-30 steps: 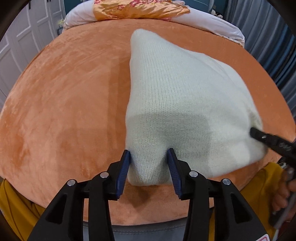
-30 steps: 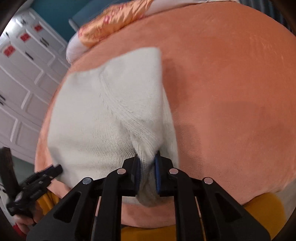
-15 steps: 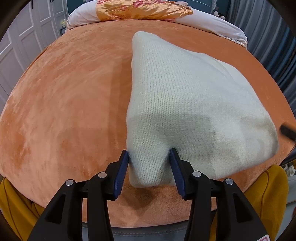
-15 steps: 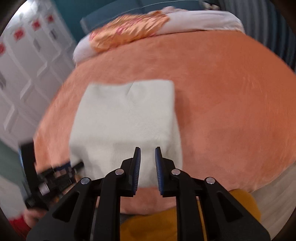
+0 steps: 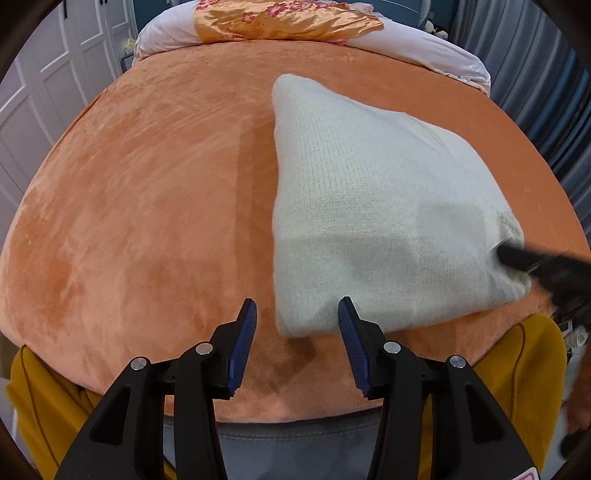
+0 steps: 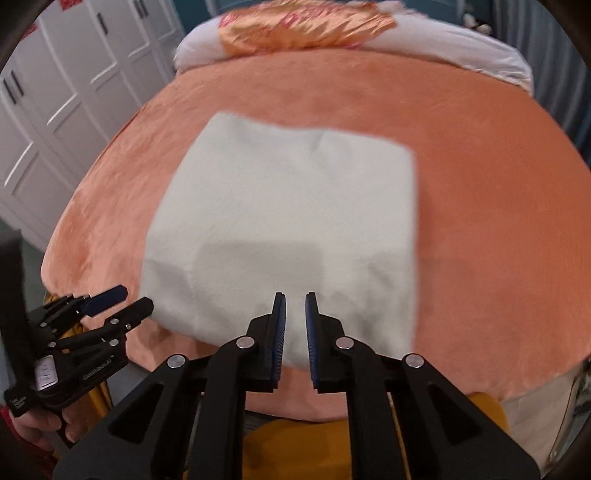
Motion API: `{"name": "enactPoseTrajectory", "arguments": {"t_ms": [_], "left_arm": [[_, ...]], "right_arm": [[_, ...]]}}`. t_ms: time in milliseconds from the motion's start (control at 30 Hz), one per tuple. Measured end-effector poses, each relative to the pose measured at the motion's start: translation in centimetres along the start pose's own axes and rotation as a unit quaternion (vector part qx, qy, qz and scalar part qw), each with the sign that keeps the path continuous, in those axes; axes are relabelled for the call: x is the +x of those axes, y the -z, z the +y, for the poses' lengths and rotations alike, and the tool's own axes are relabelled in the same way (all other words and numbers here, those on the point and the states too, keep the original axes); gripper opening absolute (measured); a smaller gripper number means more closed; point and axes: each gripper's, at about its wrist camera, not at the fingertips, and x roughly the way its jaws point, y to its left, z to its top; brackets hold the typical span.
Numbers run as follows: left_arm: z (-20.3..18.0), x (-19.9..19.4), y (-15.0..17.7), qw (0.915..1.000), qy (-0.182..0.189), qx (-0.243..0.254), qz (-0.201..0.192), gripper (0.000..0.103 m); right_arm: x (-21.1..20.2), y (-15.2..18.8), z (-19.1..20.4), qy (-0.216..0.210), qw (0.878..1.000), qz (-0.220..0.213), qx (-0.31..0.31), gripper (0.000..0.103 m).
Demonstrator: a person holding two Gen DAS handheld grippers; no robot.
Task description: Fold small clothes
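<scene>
A cream knitted garment [image 5: 373, 206] lies folded into a rough square on the orange bedcover [image 5: 147, 192]; it also shows in the right wrist view [image 6: 288, 221]. My left gripper [image 5: 297, 317] is open and empty, just short of the garment's near left corner. My right gripper [image 6: 294, 314] is open with a narrow gap and holds nothing, above the garment's near edge. The right gripper shows as a dark blur in the left wrist view [image 5: 546, 266] at the garment's near right corner. The left gripper shows in the right wrist view [image 6: 114, 302], open.
White pillows [image 5: 166, 29] and an orange floral cloth [image 5: 284, 18] lie at the head of the bed. White wardrobe doors [image 6: 55, 92] stand to the left, grey-blue curtains [image 5: 546, 74] to the right. The person's yellow clothing [image 5: 48, 398] is at the bed's near edge.
Both grippers let go of the garment. The left one opened and drew back to the left of the corner. The right one released the fold and pulled back; the garment now lies flat.
</scene>
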Motion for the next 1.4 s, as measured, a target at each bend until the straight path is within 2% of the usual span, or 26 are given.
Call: {"name": "enactPoseTrajectory", "arguments": {"t_ms": [33,67,200,300,367,433,500,567,667,767,833,967,1067,1133,1233,1333,1400], "left_arm": [[0.2,0.0,0.0,1.0000,0.000,-0.003,0.000,0.046],[0.3,0.0,0.0,1.0000,-0.001,-0.006,0.000,0.046],[1.2,0.0,-0.1,0.9999,-0.001,-0.015,-0.002,0.046],[1.4,0.2,-0.1,0.9998,0.005,-0.021,0.000,0.046],[1.4,0.3,0.0,0.9997,0.006,-0.022,0.001,0.046],[1.4,0.5,0.0,0.9997,0.007,-0.023,0.002,0.046],[1.4,0.7,0.1,0.9997,0.009,-0.024,0.008,0.046],[1.5,0.5,0.1,0.9996,0.010,-0.026,0.004,0.048],[1.7,0.1,-0.1,0.9993,0.017,-0.032,0.002,0.049],[1.8,-0.8,-1.0,0.9981,0.039,-0.047,-0.011,0.049],[1.3,-1.4,-2.0,0.9972,0.050,-0.049,-0.024,0.049],[0.1,-1.0,-3.5,0.9970,0.057,-0.042,-0.031,0.049],[-0.6,0.3,-4.1,0.9978,0.053,-0.034,-0.022,0.049],[-1.1,1.5,-4.1,0.9985,0.045,-0.030,-0.011,0.049],[-1.8,2.2,-4.1,0.9994,0.023,-0.010,-0.025,0.054],[-2.7,2.7,-3.7,0.9995,0.002,0.018,-0.026,0.057],[-2.7,2.6,-3.6,0.9994,-0.001,0.023,-0.027,0.057]], "right_arm": [[2.4,0.6,-0.1,-0.007,0.999,0.036,0.001,0.011],[3.5,1.0,0.0,-0.005,0.999,0.043,0.002,0.011],[1.8,0.1,0.4,-0.004,0.999,0.033,0.014,0.012],[-0.3,-0.5,1.4,-0.011,1.000,0.012,-0.009,0.012],[0.5,-0.2,2.1,-0.013,0.999,0.024,-0.021,0.012],[3.1,0.7,1.8,-0.008,0.998,0.054,-0.025,0.012],[4.3,1.2,1.9,-0.004,0.999,0.046,-0.027,0.012],[3.1,0.1,2.0,-0.009,0.998,0.053,-0.017,0.013],[0.6,-1.4,2.1,-0.043,0.999,0.023,-0.011,0.013],[-1.0,-4.4,2.3,-0.032,0.999,-0.006,-0.022,0.013],[-0.8,-6.3,2.0,-0.025,0.999,-0.011,-0.025,0.013],[3.8,-9.9,2.3,-0.038,0.999,0.031,-0.018,0.013],[7.0,-10.9,3.0,-0.022,0.998,0.053,-0.037,0.010],[7.6,-11.5,3.1,-0.022,0.998,0.058,-0.034,0.010],[7.7,-11.6,3.2,-0.024,0.997,0.062,-0.037,0.010],[5.9,-11.6,2.1,-0.044,0.998,0.046,-0.020,0.010],[3.2,-10.5,1.2,-0.059,0.998,0.014,0.012,0.013]]}}
